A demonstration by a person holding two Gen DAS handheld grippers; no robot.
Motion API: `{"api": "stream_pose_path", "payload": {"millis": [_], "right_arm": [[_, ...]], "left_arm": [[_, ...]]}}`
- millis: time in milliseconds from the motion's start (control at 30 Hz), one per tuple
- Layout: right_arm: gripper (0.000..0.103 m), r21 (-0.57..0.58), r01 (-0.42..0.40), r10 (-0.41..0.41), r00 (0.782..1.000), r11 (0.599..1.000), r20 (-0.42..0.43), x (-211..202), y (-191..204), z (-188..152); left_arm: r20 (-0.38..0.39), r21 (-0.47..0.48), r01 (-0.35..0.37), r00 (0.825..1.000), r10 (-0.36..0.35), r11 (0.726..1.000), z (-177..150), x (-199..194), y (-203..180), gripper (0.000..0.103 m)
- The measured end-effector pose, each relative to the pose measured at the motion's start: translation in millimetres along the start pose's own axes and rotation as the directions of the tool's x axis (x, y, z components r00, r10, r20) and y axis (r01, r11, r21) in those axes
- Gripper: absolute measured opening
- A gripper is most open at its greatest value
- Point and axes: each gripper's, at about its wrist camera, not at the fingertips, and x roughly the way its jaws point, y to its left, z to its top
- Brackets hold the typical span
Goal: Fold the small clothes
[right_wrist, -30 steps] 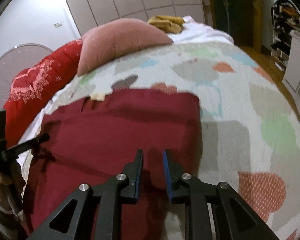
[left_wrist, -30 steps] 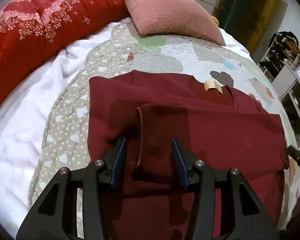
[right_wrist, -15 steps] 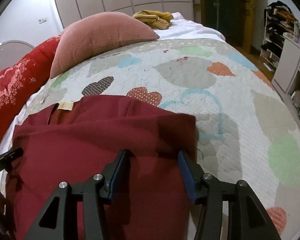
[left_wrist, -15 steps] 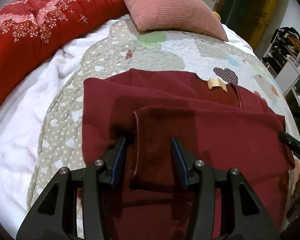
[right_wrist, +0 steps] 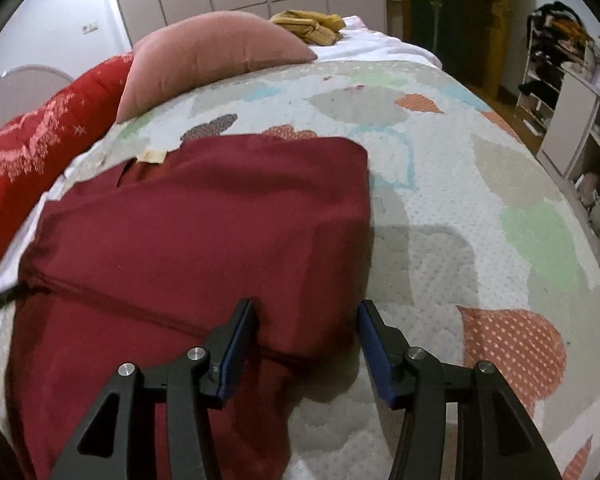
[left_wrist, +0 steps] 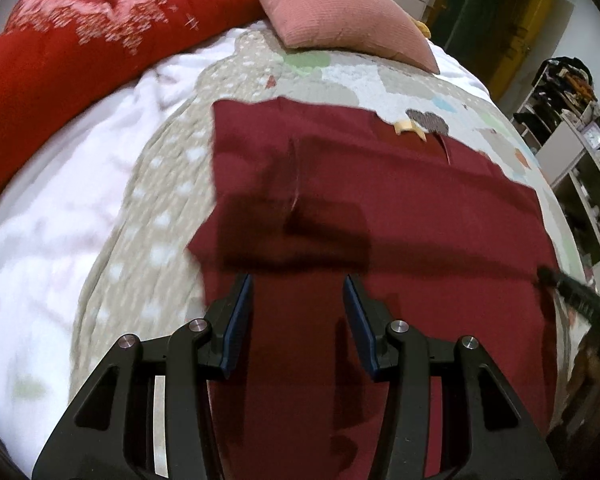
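Note:
A dark red garment [left_wrist: 380, 216] lies flat on the quilted bed cover, sleeves folded inward, a tan neck label [left_wrist: 408, 127] at its far edge. My left gripper [left_wrist: 298, 300] is open and empty above the garment's near left part. In the right wrist view the same garment [right_wrist: 188, 232] lies left of centre. My right gripper [right_wrist: 306, 328] is open and empty over the garment's right side edge. The tip of the right gripper shows at the right edge of the left wrist view [left_wrist: 572, 288].
A pink pillow [left_wrist: 340, 12] and a red floral quilt [left_wrist: 80, 44] lie at the head of the bed. A white blanket [left_wrist: 48, 220] is at the left. Yellow clothes [right_wrist: 308, 26] lie behind the pillow. Shelves [right_wrist: 572, 92] stand to the right of the bed.
My right gripper has opened and let go of the garment's folded right side. Both grippers have drawn back toward me. The folded sleeve now lies flat.

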Motion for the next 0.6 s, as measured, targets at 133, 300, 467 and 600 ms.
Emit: {"api": "stream_pose_path", "payload": {"millis": [133, 300, 467, 600], "right_arm": [[0.051, -0.003, -0.082, 0.082, 0.996, 0.997, 0.034, -34, 17, -14], [0.051, -0.136, -0.322, 0.323, 0.946, 0.937, -0.02, -69, 71, -56], [0.051, -0.239, -0.599, 0.577, 0.801, 0.764, -0.16, -95, 139, -101], [0.051, -0.314, -0.727, 0.654, 0.687, 0.611, -0.317, -100, 195, -145]], "left_arm": [[-0.004, -0.028, 0.004, 1.0, -0.004, 1.0, -29, -23, 20, 0.046], [-0.025, -0.068, 0.028, 0.999, -0.03, 0.997, -60, -48, 39, 0.046], [-0.028, -0.04, 0.007, 1.0, -0.008, 0.999, -90, -73, 46, 0.046], [-0.012, -0.048, 0.001, 1.0, -0.001, 0.999, -104, -89, 52, 0.046]]}}
